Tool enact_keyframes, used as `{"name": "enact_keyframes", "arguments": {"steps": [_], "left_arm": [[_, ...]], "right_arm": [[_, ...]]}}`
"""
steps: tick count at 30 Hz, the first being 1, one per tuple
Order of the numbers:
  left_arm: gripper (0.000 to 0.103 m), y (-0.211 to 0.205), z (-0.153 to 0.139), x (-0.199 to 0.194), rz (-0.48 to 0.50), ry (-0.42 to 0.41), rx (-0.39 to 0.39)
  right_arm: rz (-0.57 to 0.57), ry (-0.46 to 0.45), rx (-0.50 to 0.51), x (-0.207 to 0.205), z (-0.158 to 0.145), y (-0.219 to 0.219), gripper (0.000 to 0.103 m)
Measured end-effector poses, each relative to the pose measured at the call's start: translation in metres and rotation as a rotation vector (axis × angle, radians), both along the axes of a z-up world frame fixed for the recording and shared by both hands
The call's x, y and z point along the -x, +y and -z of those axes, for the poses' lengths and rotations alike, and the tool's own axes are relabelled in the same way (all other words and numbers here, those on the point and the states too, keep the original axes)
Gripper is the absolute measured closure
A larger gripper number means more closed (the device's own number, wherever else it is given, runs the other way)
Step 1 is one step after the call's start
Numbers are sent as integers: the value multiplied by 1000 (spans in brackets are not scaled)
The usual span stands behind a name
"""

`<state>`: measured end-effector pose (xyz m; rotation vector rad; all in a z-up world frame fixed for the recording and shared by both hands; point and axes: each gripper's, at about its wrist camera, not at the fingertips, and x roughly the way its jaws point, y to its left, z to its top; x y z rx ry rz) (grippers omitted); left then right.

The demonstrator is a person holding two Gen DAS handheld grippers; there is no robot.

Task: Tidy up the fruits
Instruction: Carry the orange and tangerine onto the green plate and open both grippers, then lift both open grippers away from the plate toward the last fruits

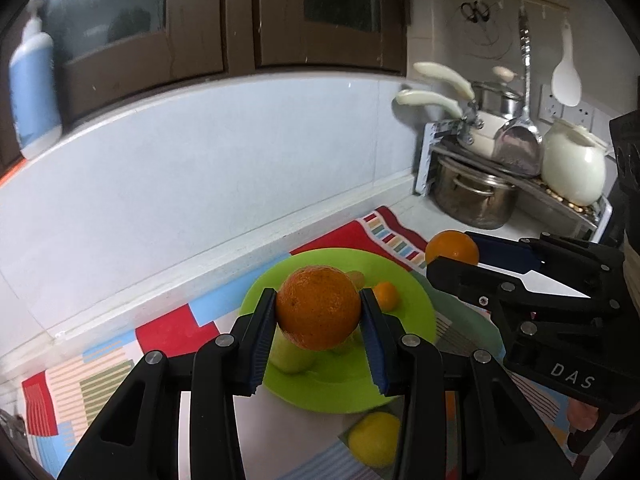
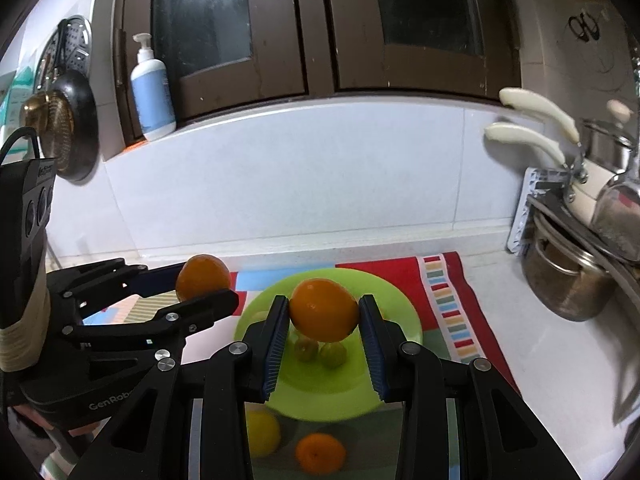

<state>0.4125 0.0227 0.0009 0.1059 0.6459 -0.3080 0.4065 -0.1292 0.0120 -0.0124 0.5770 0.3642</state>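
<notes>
In the left wrist view my left gripper (image 1: pixel 318 300) is shut on a large orange (image 1: pixel 318 312), held above a lime-green plate (image 1: pixel 340 388). To its right, my right gripper (image 1: pixel 456 250) is shut on a second orange (image 1: pixel 452 246). On the plate lie a small orange (image 1: pixel 386 296) and a green fruit (image 1: pixel 292 356). The right wrist view shows my right gripper (image 2: pixel 324 300) clamping its orange (image 2: pixel 324 312) over the same plate (image 2: pixel 332 398). Two small green fruits (image 2: pixel 320 352) sit below it. The left gripper (image 2: pixel 206 280) with its orange (image 2: pixel 202 276) is at the left.
A lemon (image 2: pixel 262 432) and a small orange (image 2: pixel 320 452) lie on the patterned mat (image 2: pixel 452 312) in front of the plate. A steel pot (image 2: pixel 568 284) and a dish rack with a white jar (image 1: pixel 572 168) stand at the right. A lotion bottle (image 2: pixel 152 92) sits on the ledge.
</notes>
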Motion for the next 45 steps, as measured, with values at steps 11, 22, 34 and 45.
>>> {"name": "enact_keyframes", "arguments": {"steps": [11, 22, 34, 45], "left_arm": [[63, -4, 33, -57, -4, 72, -3], [63, -7, 70, -99, 12, 137, -26], [57, -9, 81, -110, 16, 165, -46], [48, -2, 51, -79, -37, 78, -77]], "right_arm": [[-18, 75, 20, -52, 35, 4, 66], [-17, 152, 29, -95, 71, 1, 66], [-18, 186, 38, -114, 85, 3, 66], [13, 163, 22, -97, 71, -4, 59]]}}
